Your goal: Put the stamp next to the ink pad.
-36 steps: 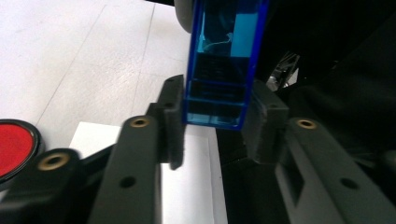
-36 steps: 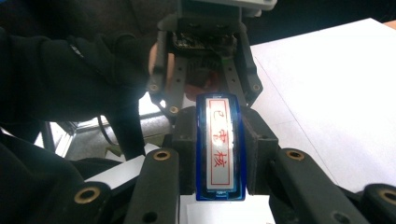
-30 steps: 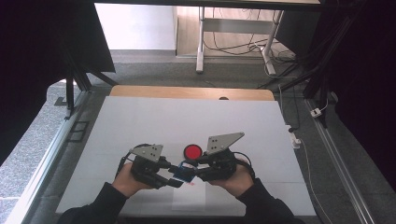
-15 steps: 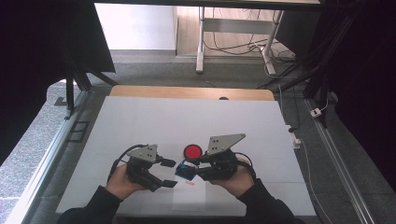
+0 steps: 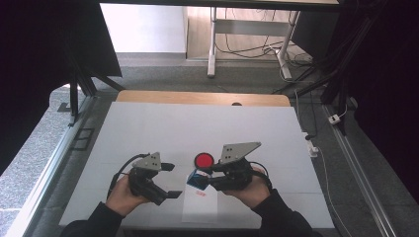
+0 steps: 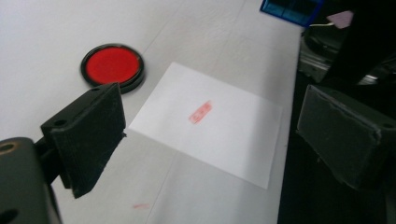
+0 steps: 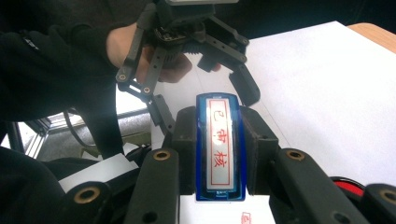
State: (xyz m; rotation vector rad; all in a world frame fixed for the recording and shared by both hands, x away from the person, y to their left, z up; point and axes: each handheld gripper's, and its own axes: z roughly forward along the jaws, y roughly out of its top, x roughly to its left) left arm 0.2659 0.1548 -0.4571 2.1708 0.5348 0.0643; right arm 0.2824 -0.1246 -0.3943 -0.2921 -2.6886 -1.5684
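Note:
My right gripper (image 5: 205, 178) is shut on a blue stamp (image 5: 195, 179), held just above the near table. In the right gripper view the stamp (image 7: 218, 140) sits between the pads, its face with red characters turned to the camera. My left gripper (image 5: 171, 180) stands a little to the left of the stamp; its jaws have just been opening and hold nothing. A round red ink pad (image 5: 203, 160) lies just beyond the stamp. Below the stamp lies a white sheet (image 5: 200, 203) bearing a red stamped mark (image 6: 201, 112). The left gripper view looks past the open jaws at the ink pad (image 6: 112, 66) and sheet (image 6: 243, 140).
The white table top (image 5: 148, 133) ends in a wooden strip (image 5: 197, 98) at the far side. Metal rails (image 5: 44, 182) run along both sides. A faint red smudge (image 6: 140, 206) marks the table near the sheet. A desk frame and cables stand beyond.
The left gripper has drawn away to the left from the stamp and its jaws have spread wide. The right gripper has kept still with the stamp.

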